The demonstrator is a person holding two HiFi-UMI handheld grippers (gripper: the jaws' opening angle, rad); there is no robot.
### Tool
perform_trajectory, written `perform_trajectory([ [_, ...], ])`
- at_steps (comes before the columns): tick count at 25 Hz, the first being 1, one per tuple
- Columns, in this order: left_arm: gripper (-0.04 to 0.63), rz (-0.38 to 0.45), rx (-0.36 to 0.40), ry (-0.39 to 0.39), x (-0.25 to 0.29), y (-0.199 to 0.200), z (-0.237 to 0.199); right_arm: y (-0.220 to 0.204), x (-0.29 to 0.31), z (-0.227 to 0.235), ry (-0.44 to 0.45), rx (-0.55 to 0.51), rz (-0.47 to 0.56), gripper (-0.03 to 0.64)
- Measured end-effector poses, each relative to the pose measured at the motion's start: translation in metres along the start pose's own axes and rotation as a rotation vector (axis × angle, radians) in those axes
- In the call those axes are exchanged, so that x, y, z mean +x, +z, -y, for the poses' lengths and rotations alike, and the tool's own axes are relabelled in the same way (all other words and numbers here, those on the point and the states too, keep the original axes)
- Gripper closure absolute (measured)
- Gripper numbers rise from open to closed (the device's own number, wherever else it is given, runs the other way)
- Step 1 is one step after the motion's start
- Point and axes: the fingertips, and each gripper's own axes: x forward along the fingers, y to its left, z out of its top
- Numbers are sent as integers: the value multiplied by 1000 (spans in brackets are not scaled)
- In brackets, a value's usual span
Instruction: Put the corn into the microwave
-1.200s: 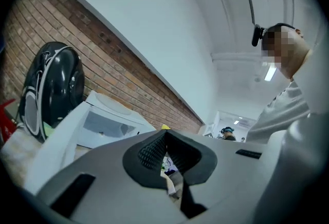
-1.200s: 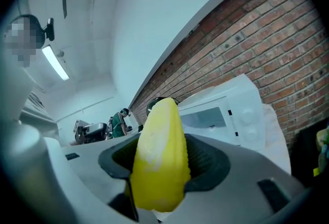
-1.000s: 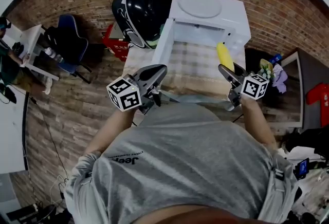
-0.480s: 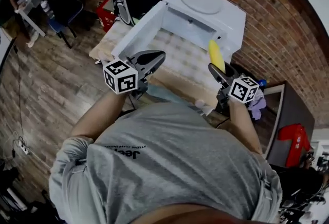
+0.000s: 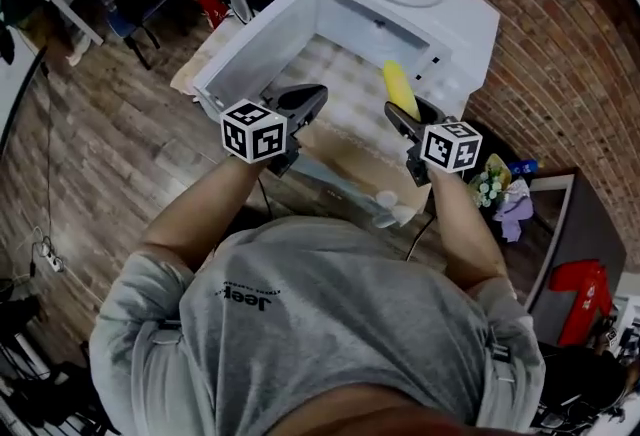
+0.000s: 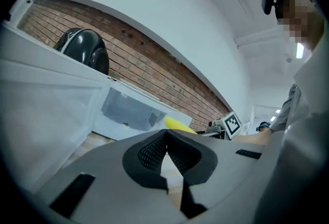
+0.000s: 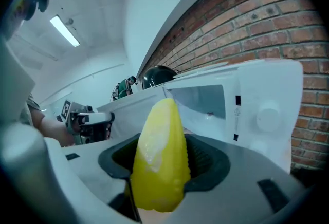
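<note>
Far left: microwave door (image 5: 255,54) swung wide open. Beside it, left gripper (image 5: 312,96), jaws together on nothing, over the desk's (image 5: 350,139) near edge. Then right gripper (image 5: 408,116) clamped on the corn (image 7: 159,156), long axis along the jaws, tip toward the microwave's (image 5: 455,24) open cavity, bare desk left of it.

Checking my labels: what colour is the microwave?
The microwave is white, clearest in the head view.
</note>
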Motion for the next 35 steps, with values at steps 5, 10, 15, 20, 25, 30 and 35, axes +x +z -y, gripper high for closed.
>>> perform_trajectory([
  [5, 581, -37, 32, -17, 14, -10, -19, -1, 70, 16, -38, -41, -58, 356],
  [10, 581, -46, 55, -34, 34, -15, -39, 5, 136, 51, -97, -72, -106, 356],
  [15, 581, -69, 47, -33, 35, -24, -54, 16, 184, 80, -170, -128, -148, 356],
  [20, 581, -92, 45, -46, 34, -33, -61, 22, 210, 112, -237, -142, -194, 356],
  [25, 581, -101, 42, -32, 37, -39, -71, 23, 221, 141, -288, -160, -234, 357],
  [30, 581, -106, 24, -7, 36, -46, -83, 22, 231, 151, -300, -192, -262, 356],
  [35, 581, -98, 17, 3, 36, -43, -87, 20, 241, 151, -297, -274, -296, 356],
])
